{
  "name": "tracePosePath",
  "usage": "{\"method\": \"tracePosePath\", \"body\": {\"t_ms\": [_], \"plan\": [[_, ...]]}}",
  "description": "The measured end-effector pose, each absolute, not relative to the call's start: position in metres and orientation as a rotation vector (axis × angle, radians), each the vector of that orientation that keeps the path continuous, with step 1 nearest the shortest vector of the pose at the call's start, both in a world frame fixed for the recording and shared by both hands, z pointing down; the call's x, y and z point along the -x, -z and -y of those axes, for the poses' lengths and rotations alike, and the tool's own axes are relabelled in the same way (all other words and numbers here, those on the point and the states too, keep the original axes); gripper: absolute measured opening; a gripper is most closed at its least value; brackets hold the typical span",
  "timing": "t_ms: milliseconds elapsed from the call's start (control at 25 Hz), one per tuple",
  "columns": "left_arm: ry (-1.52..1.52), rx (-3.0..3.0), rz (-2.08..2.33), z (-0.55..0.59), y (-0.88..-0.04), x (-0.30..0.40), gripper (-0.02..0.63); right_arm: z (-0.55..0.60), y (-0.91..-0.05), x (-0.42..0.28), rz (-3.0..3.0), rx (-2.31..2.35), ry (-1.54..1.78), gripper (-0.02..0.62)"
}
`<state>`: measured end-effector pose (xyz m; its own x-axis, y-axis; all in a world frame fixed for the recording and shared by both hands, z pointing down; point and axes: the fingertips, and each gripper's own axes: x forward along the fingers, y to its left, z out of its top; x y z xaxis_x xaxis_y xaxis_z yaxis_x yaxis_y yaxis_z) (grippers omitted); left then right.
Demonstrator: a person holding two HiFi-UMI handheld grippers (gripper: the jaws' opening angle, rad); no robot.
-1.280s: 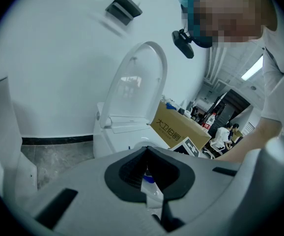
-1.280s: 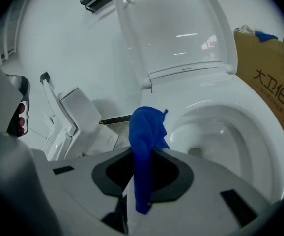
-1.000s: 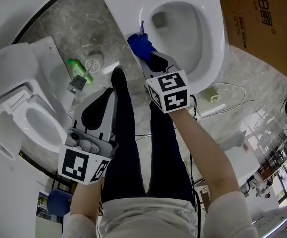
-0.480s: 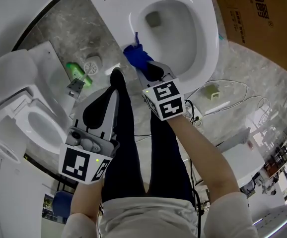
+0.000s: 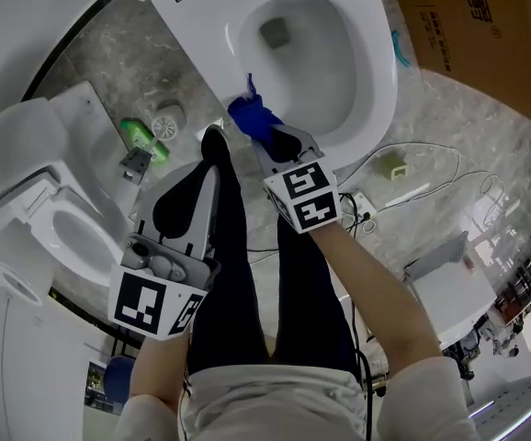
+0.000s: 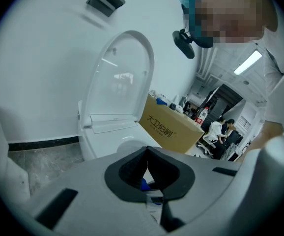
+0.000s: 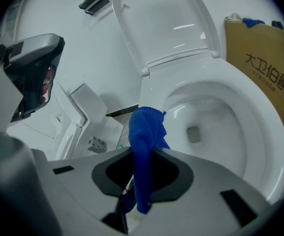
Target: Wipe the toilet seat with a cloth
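A white toilet with its lid raised fills the top of the head view; its seat rim point(image 5: 387, 81) rings the bowl. My right gripper point(image 5: 277, 141) is shut on a blue cloth point(image 5: 252, 118), which hangs at the near-left part of the rim. In the right gripper view the blue cloth point(image 7: 145, 141) rises between the jaws beside the seat rim point(image 7: 260, 132). My left gripper point(image 5: 212, 145) is held back above the person's legs, jaws together with nothing in them; the left gripper view shows the raised lid point(image 6: 120, 82) ahead.
A second white toilet point(image 5: 73, 228) stands at the left. A green bottle point(image 5: 141, 134) and a small grey block point(image 5: 137, 162) lie on the marble floor. A cardboard box point(image 5: 486, 35) stands right of the toilet; cables and a small yellowish object point(image 5: 393, 167) lie below it.
The right gripper with the blue cloth has slid a little left along the near-left rim of the seat. The left gripper has stayed where it was.
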<state>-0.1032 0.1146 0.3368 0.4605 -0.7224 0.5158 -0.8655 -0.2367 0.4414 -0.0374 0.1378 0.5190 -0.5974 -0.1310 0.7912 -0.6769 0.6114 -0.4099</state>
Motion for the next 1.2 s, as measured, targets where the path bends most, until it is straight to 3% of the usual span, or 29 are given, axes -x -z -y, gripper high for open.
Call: {"method": "tracePosePath", "body": {"t_ms": [1200], "plan": [[-0.320,-2.092,1.203,-0.108,-0.338,0.030,0.005,-0.175,-0.520,-0.034,2.054,-0.548,-0.933,0.072]]}}
